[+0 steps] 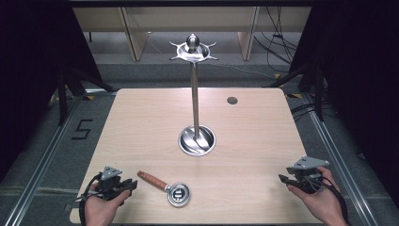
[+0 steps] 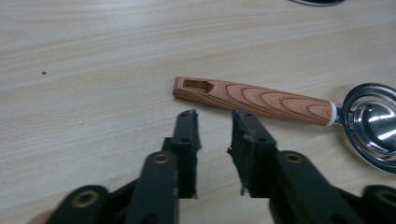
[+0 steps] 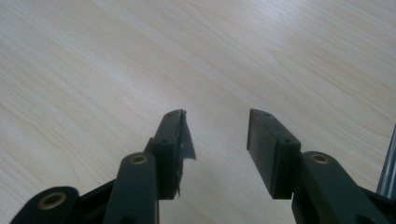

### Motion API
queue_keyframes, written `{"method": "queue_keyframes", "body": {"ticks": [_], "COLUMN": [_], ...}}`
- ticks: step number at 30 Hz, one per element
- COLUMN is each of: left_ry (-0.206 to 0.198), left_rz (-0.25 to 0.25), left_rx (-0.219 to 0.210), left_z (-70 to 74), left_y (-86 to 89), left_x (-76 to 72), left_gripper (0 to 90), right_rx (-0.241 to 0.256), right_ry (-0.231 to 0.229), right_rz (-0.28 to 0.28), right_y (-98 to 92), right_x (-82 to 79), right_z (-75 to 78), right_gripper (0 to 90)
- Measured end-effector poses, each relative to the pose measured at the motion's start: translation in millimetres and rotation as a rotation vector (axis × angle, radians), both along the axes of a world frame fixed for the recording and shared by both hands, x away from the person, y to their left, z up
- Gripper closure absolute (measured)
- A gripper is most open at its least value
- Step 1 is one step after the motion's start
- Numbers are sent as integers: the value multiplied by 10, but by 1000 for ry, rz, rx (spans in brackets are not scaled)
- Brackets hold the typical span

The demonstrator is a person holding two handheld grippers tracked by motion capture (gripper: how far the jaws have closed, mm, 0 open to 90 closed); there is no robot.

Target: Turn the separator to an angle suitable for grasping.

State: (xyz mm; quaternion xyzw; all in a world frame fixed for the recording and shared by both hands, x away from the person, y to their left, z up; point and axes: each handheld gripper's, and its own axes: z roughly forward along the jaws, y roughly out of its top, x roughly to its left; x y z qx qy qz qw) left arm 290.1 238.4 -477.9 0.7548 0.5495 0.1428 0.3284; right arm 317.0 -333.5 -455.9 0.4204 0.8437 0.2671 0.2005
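Observation:
A utensil with a wooden handle [image 1: 152, 180] and a round steel head [image 1: 179, 194] lies flat near the table's front left. Its handle [image 2: 252, 100] has a slot at the near end, and the steel bowl [image 2: 372, 125] is at the right. My left gripper [image 1: 131, 185] rests on the table just left of the handle's end. In its own view the left gripper [image 2: 215, 116] is open a little, its tips just short of the handle, holding nothing. My right gripper [image 1: 283, 179] sits at the front right, and in its view it [image 3: 215, 115] is open over bare wood.
A tall steel stand rises from a round base [image 1: 196, 141] at the table's centre, with a hooked crown [image 1: 193, 49] on top. A small dark grommet hole [image 1: 232, 100] is at the back right. Metal rails run along the floor beside the table.

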Motion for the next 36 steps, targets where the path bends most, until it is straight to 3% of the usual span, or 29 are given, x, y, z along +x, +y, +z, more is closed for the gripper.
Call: {"method": "queue_keyframes", "body": {"ticks": [2,4,6,8,9,10,11,14,18,20,22,24,30,36], "left_ry": [12,30,41,55,97,83,83,167,205,192,211,221,208,222], "left_rz": [-7,-13,-43,-37,-66,-75,-75,-81,-101,-122,-106,-127,-115,-141], "left_rx": [3,4,38,32,100,138,138,122,123,117,139,151,163,183], "left_z": [-2,4,1,-25,-14,-26,-26,-66,-74,-83,-77,-86,-65,-93], "left_y": [-7,-48,-94,-141,-158,-177,-177,-254,-302,-313,-349,-374,-430,-508], "left_x": [2,13,51,98,171,215,215,332,388,397,409,473,564,655], "left_gripper": [881,893,893,894,894,894,894,894,895,895,895,895,895,895], "right_rx": [5,21,26,28,42,31,31,50,47,45,50,49,56,46], "right_ry": [-2,-9,-9,-25,-17,-22,-22,-14,-11,-9,-9,-16,-14,-21], "right_rz": [-5,-23,-35,-48,-59,-44,-44,-54,-47,-39,-39,-36,-45,-38], "right_y": [2,-5,-24,-62,-55,-72,-72,-33,-31,-34,-33,-26,-19,-29], "right_x": [-1,-8,-8,0,-7,4,4,-11,-10,-10,-11,-13,-22,-16], "right_z": [-1,-4,6,8,-3,-4,-4,-7,-8,-14,-6,9,6,6], "right_gripper": [566,566,567,564,564,564,564,563,562,562,562,562,561,562]}}
